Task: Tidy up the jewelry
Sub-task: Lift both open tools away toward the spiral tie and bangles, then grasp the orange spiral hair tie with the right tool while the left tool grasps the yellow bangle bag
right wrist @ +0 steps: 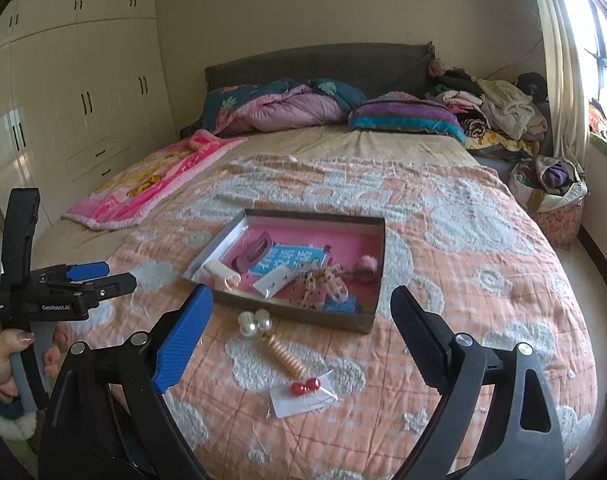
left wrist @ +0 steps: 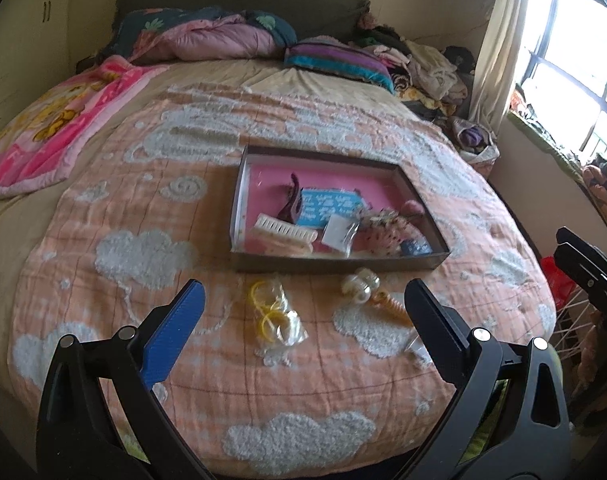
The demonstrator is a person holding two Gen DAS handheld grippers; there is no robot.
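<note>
On the peach bedspread (left wrist: pixel 103 208), the shallow tray (left wrist: pixel 335 266) lies beyond both wide-open, empty grippers. The bagged yellow bands (left wrist: pixel 273 314) sit between the left gripper (left wrist: pixel 305 300)'s fingers; the red earrings (right wrist: pixel 305 387) between the right gripper (right wrist: pixel 303 314)'s.

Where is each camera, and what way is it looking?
Left wrist: sits on the left gripper, looks down the bed at the bag of yellow bands; its open fingers show, with the right gripper at the right edge.
Right wrist: sits on the right gripper, looks at the red earrings; its open fingers show, with the left gripper and a hand at left.
Both see the tray, pearl clip and pillows.
</note>
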